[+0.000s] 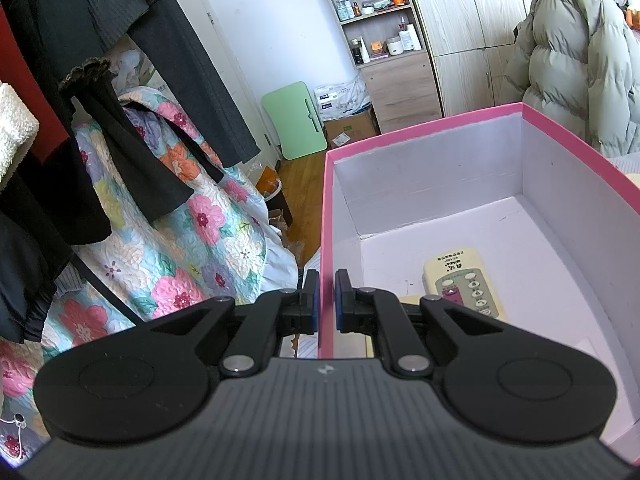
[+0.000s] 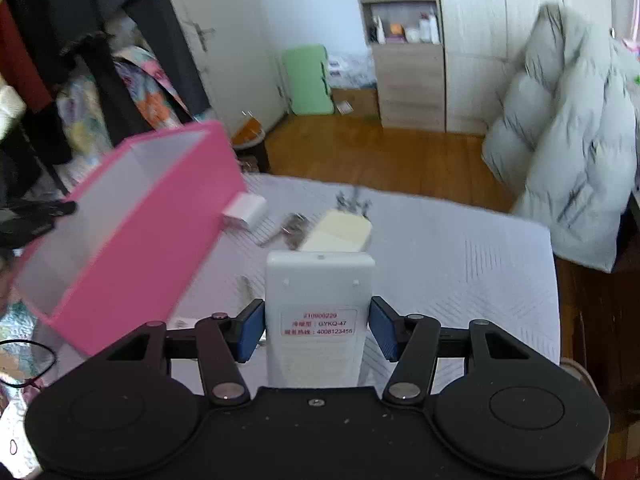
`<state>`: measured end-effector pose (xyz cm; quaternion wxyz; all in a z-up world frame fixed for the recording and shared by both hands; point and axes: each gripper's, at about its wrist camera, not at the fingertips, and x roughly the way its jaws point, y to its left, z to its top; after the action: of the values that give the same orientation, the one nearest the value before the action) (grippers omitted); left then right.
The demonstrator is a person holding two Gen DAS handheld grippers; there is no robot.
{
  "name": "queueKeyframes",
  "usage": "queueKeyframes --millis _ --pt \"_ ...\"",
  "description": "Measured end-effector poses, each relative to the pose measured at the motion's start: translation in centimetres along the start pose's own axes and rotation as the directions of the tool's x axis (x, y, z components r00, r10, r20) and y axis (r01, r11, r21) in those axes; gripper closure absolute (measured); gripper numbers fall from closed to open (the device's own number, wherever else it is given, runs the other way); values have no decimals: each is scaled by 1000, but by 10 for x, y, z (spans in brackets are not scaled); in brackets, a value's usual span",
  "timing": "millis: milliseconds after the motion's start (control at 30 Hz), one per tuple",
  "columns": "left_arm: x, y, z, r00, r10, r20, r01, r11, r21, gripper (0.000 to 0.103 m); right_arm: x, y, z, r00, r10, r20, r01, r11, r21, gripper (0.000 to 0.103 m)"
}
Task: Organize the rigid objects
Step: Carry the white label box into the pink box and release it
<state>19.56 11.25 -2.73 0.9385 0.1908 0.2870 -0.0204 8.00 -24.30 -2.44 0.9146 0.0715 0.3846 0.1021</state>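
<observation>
My left gripper (image 1: 327, 280) is shut on the near left wall of the pink box (image 1: 326, 208), one pad inside and one outside. A cream remote (image 1: 464, 286) with buttons facing up lies on the box's white floor. In the right wrist view my right gripper (image 2: 318, 328) is shut on a white remote (image 2: 320, 284), label side up, held above the white bed cover (image 2: 460, 264). The pink box (image 2: 160, 220) sits tilted to its left. Ahead on the cover lie another cream remote (image 2: 340, 232), a bunch of keys (image 2: 294, 226) and a small white box (image 2: 246, 210).
A puffy grey-green coat (image 2: 568, 152) hangs at the right by the bed's edge. Dark clothes (image 1: 120, 60) hang over a floral quilt (image 1: 192, 240) on the left. A wooden wardrobe (image 1: 460, 40), shelves of bottles and a green folding table (image 1: 298, 120) stand beyond on the wood floor.
</observation>
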Motion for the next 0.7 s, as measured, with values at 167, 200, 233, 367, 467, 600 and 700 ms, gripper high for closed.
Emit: queueKeyframes --millis 167,200,233,367,467,600,700 --pt "0 -2 0 1000 13 -1 -13 1000 13 96 -27 8 15 990 128 54 -129 991 26 42" --pt "0 -2 0 1000 11 -1 -11 1000 9 96 -32 12 21 986 150 66 -152 988 19 42" --pt "0 -3 -1 1000 8 0 -8 1000 3 96 -36 17 26 983 166 78 -166 986 6 42" --pt "-2 -2 -2 1000 -4 4 4 1000 -12 96 -52 46 53 959 249 138 -239 967 -90 42" --pt "-2 0 -2 1000 -4 4 4 1000 -11 96 -53 72 71 930 334 157 -308 937 -167 42" --pt "-2 2 -2 1000 -4 0 4 1000 -24 96 -27 109 93 891 434 130 -395 885 -247 42" --pt "-1 3 -1 1000 -5 -1 5 1000 -21 96 13 131 100 879 471 76 -441 863 -247 42"
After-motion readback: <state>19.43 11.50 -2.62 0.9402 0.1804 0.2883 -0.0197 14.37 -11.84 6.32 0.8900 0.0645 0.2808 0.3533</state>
